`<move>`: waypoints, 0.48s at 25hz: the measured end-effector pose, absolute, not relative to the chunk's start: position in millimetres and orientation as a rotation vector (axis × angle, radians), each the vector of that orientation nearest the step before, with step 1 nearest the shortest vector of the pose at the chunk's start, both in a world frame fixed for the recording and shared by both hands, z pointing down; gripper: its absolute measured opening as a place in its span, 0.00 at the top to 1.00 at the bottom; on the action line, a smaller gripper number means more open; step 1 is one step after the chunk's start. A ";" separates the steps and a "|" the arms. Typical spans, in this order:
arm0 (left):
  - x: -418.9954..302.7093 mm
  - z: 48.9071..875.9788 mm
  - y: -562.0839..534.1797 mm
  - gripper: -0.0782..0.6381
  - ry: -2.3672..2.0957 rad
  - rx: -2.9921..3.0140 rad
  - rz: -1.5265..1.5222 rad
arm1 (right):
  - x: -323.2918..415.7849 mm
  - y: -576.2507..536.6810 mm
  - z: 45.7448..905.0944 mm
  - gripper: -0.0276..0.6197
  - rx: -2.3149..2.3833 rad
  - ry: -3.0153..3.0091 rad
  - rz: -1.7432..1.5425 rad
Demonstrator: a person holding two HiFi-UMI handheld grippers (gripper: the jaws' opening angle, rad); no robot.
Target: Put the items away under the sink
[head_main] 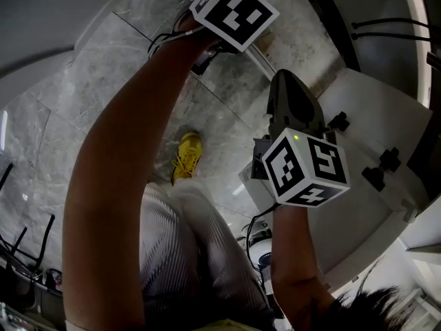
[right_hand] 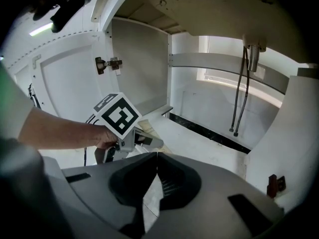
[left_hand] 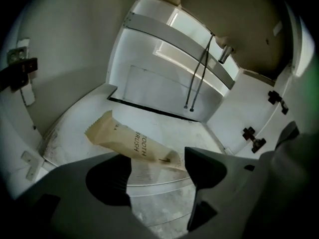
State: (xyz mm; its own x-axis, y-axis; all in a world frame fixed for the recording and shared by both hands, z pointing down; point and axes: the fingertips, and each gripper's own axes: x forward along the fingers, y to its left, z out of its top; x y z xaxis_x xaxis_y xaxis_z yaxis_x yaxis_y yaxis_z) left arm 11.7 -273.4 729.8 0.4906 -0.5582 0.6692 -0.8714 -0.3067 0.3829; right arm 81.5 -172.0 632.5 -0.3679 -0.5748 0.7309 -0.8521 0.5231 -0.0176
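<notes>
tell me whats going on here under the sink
A person is reaching into the open under-sink cabinet with a gripper in each hand. The left gripper has its jaws wide apart. A beige toothbrush packet lies on the cabinet floor with its near end between them, not clamped. The right gripper waits at the cabinet opening with its jaws together and nothing in them.

One toothbrush packet (left_hand: 130,142), two hoses (left_hand: 198,71), one shoe (head_main: 187,156).
</notes>
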 end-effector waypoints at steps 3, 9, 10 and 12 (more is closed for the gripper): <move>16.2 726.7 -272.1 0.41 -1.112 2.075 0.611 | 82.6 -173.5 632.4 0.92 1.153 -2.085 0.522; 17.4 727.9 -263.7 0.41 -1.009 2.142 0.730 | 86.0 -177.0 633.2 0.92 1.143 -2.078 0.511; 17.2 729.4 -262.3 0.41 -1.000 2.149 0.762 | 86.9 -177.3 633.2 0.92 1.144 -2.077 0.512; 17.6 733.3 -258.9 0.41 -0.977 2.171 0.853 | 87.9 -177.4 632.4 0.92 1.146 -2.079 0.515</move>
